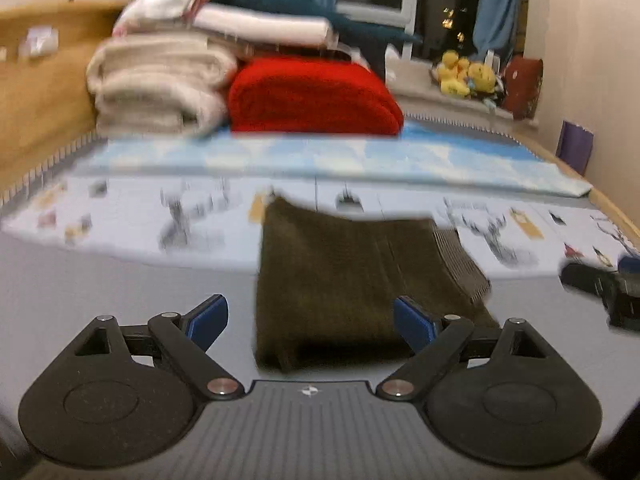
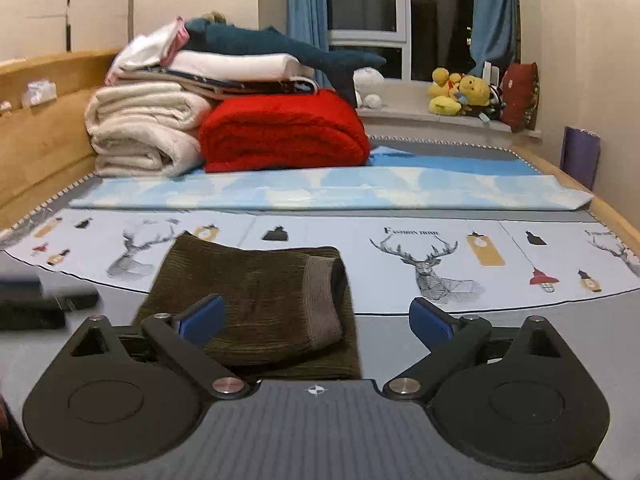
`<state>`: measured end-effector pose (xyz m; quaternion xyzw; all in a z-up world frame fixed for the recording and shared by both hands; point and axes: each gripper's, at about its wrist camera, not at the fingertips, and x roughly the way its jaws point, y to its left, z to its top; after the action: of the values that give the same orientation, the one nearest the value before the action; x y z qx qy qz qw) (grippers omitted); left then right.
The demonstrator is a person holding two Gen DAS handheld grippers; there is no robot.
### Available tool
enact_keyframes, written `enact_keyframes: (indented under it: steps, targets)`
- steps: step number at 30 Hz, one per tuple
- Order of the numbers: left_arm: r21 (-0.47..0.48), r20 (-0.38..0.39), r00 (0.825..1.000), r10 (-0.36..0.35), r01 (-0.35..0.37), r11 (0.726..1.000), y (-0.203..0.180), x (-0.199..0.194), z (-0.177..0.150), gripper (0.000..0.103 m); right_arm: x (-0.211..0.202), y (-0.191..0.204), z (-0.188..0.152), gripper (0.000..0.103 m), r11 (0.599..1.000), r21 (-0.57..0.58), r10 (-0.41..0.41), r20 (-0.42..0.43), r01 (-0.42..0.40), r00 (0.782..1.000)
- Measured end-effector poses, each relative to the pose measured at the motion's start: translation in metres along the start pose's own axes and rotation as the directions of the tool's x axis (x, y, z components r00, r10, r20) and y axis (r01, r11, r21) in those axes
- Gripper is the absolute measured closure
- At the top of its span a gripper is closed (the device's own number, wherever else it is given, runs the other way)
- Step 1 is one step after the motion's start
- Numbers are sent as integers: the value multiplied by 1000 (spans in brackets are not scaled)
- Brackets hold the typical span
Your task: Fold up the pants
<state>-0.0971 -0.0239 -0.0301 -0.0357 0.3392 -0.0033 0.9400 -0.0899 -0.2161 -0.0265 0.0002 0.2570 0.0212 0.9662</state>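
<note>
The olive-brown pants [image 1: 348, 280] lie folded into a compact rectangle on the grey bed cover [image 1: 120, 300], ribbed cuff on the right side. My left gripper [image 1: 310, 308] hovers just in front of them, open wide, its blue pads [image 1: 208, 318] touching nothing. In the right wrist view the same folded pants [image 2: 256, 288] sit left of centre, the cuff [image 2: 324, 300] folded on top. My right gripper [image 2: 316, 306] is open wide and holds nothing. Each view catches the other gripper at its edge: the right one [image 1: 608, 288], the left one [image 2: 36, 304].
A deer-print sheet [image 2: 440, 256] and a folded light-blue sheet [image 2: 320, 188] lie beyond the pants. Stacked cream blankets [image 2: 140, 132], a red blanket [image 2: 284, 132] and a shark plush [image 2: 260, 40] sit at the back left. Wooden bed rails [image 2: 40, 128] border the mattress; plush toys [image 2: 460, 92] sit on the windowsill.
</note>
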Motion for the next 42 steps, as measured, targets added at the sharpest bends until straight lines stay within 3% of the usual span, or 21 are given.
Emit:
enact_keyframes:
  steps: [2,5,8,17,42]
  targets:
    - [27,-125,992,19,-16,1000,-9,12,-16,10,-1,6,-10,1,999,-52,-11,-7,11,1000]
    - [28,-153,987,49,-45,999,-9,29,-20,9,12,12,-23,1,990,-135,-39,-53,31,998]
    - [-50,-219,975,44,-56,997,-4,44,-19,9,21,10,-25,1,993,-119,-27,-111,14,993]
    - [0,-161,987,-9,9,1000,-24,47,-15,9,37,26,-31,1,991,-130,-5,-174,-18,985]
    - [9,-167,986,8,-6,1000,-16,63,-11,7,54,30,-31,2,994,-101,12,-196,-32,980]
